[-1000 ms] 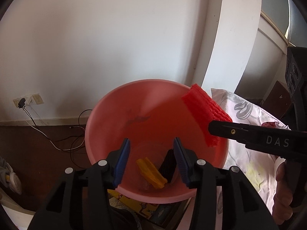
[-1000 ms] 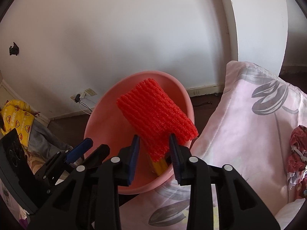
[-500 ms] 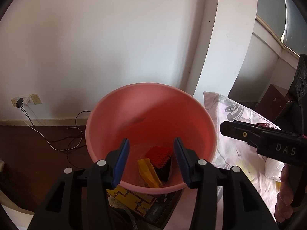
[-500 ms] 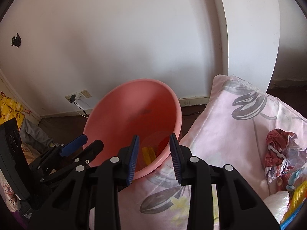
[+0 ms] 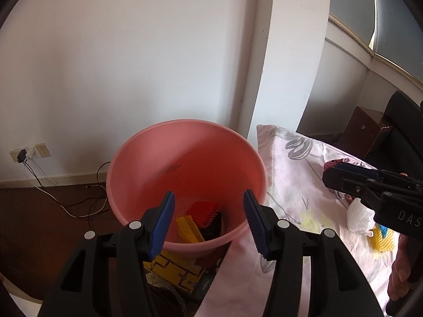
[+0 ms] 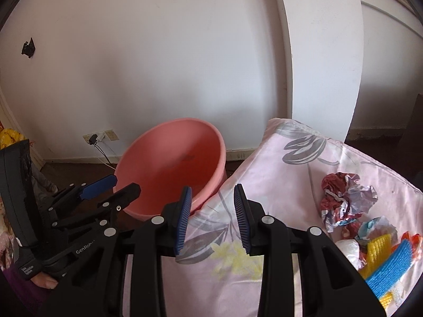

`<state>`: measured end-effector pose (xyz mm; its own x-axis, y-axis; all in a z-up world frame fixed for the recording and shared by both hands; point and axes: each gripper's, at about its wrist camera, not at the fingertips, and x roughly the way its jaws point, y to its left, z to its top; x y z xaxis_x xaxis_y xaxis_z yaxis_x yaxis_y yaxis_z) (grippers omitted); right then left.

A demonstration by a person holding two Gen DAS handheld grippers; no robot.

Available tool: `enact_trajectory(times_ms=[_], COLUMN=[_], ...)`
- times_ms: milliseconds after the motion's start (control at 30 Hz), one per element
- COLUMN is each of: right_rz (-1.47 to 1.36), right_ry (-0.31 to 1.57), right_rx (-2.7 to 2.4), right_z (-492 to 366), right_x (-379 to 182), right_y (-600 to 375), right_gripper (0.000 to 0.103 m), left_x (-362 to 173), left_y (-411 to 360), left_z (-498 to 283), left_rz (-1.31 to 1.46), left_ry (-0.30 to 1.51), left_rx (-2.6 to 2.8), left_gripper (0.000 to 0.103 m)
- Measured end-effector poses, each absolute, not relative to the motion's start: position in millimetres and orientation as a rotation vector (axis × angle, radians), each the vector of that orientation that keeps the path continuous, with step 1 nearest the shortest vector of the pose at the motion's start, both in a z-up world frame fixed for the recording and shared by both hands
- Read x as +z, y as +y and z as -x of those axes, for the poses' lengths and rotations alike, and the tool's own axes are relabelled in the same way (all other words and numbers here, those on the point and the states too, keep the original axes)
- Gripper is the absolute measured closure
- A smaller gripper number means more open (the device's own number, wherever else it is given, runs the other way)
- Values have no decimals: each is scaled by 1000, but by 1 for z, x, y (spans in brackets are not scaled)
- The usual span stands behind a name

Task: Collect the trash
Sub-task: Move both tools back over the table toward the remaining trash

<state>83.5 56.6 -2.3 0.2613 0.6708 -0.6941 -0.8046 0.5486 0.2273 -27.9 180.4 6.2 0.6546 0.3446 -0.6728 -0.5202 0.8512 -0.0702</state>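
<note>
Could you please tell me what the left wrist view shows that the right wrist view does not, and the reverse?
Only the left wrist view shows the bucket's contents: red foam net and yellow piece. Only the right wrist view shows the crumpled paper and blue foam net on the floral cloth. Both show the pink bucket, wall socket and both open, empty grippers: left gripper, right gripper.

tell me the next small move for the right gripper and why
Probably swing the right gripper toward the crumpled paper on the floral sheet and open wider over it. Its jaws hold nothing, the red foam net already lies in the pink bucket, and loose trash remains on the sheet.
</note>
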Motion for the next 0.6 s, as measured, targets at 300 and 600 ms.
enact_trajectory(times_ms=[300, 600], right_rz=[167, 132], right_ry=[816, 821], right_rx=[926, 748], right_z=[-82, -87], right_x=[0, -10], right_y=[8, -69], right_gripper=[56, 56], left_x=[8, 0], left_y=[145, 115], left_z=[20, 12], left_rz=[226, 211], left_ry=[716, 747], left_rx=[406, 292], left_gripper=[50, 50])
